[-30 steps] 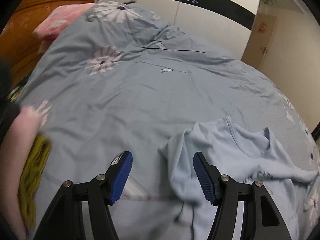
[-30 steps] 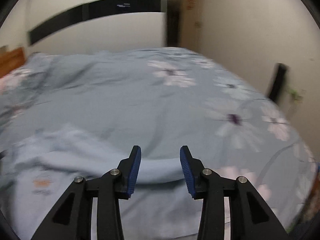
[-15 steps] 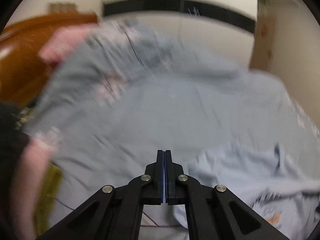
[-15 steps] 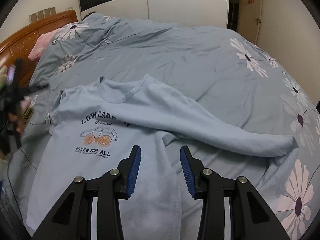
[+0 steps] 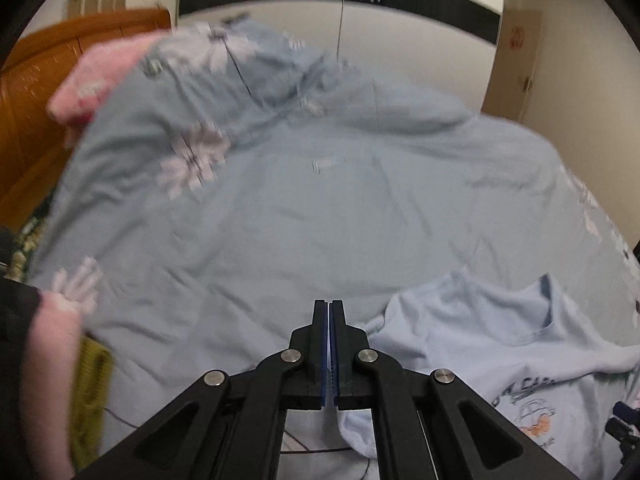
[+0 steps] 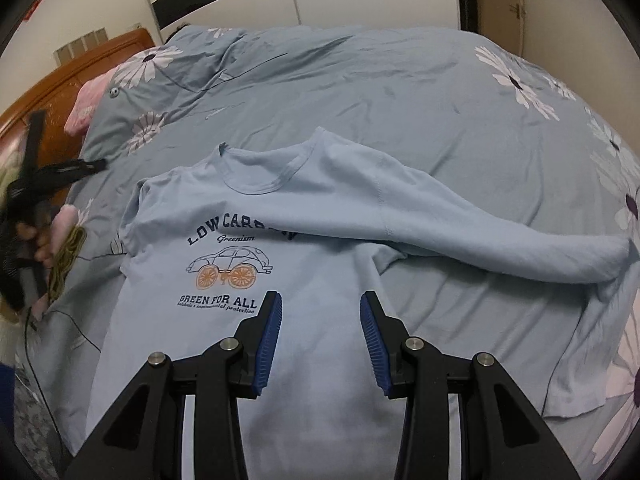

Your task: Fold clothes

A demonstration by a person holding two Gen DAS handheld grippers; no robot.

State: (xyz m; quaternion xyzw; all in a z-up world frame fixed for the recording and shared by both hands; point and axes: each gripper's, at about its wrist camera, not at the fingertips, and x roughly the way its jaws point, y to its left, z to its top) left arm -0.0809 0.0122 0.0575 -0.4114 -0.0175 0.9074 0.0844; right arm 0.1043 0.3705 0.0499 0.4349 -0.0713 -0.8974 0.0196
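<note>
A light blue long-sleeved shirt with a car print and "GREEN FOR ALL" lies front up on the bed. Its right sleeve is folded across toward the right. My right gripper is open and empty above the shirt's lower body. My left gripper is shut, and a thin sliver of pale cloth shows between its pads; the shirt's left sleeve edge hangs just below it. The shirt's neck and chest lie to the right of it. The left gripper shows blurred at the left of the right wrist view.
The bed is covered by a grey-blue duvet with white flowers. A pink pillow and a wooden headboard are at the far left. A yellow-green cloth and a thin black cable lie at the bed's left edge.
My left gripper closed from wide open beside the shirt's left sleeve. The right wrist view swung from the bed's far side to look down over the shirt; its jaws stayed open.
</note>
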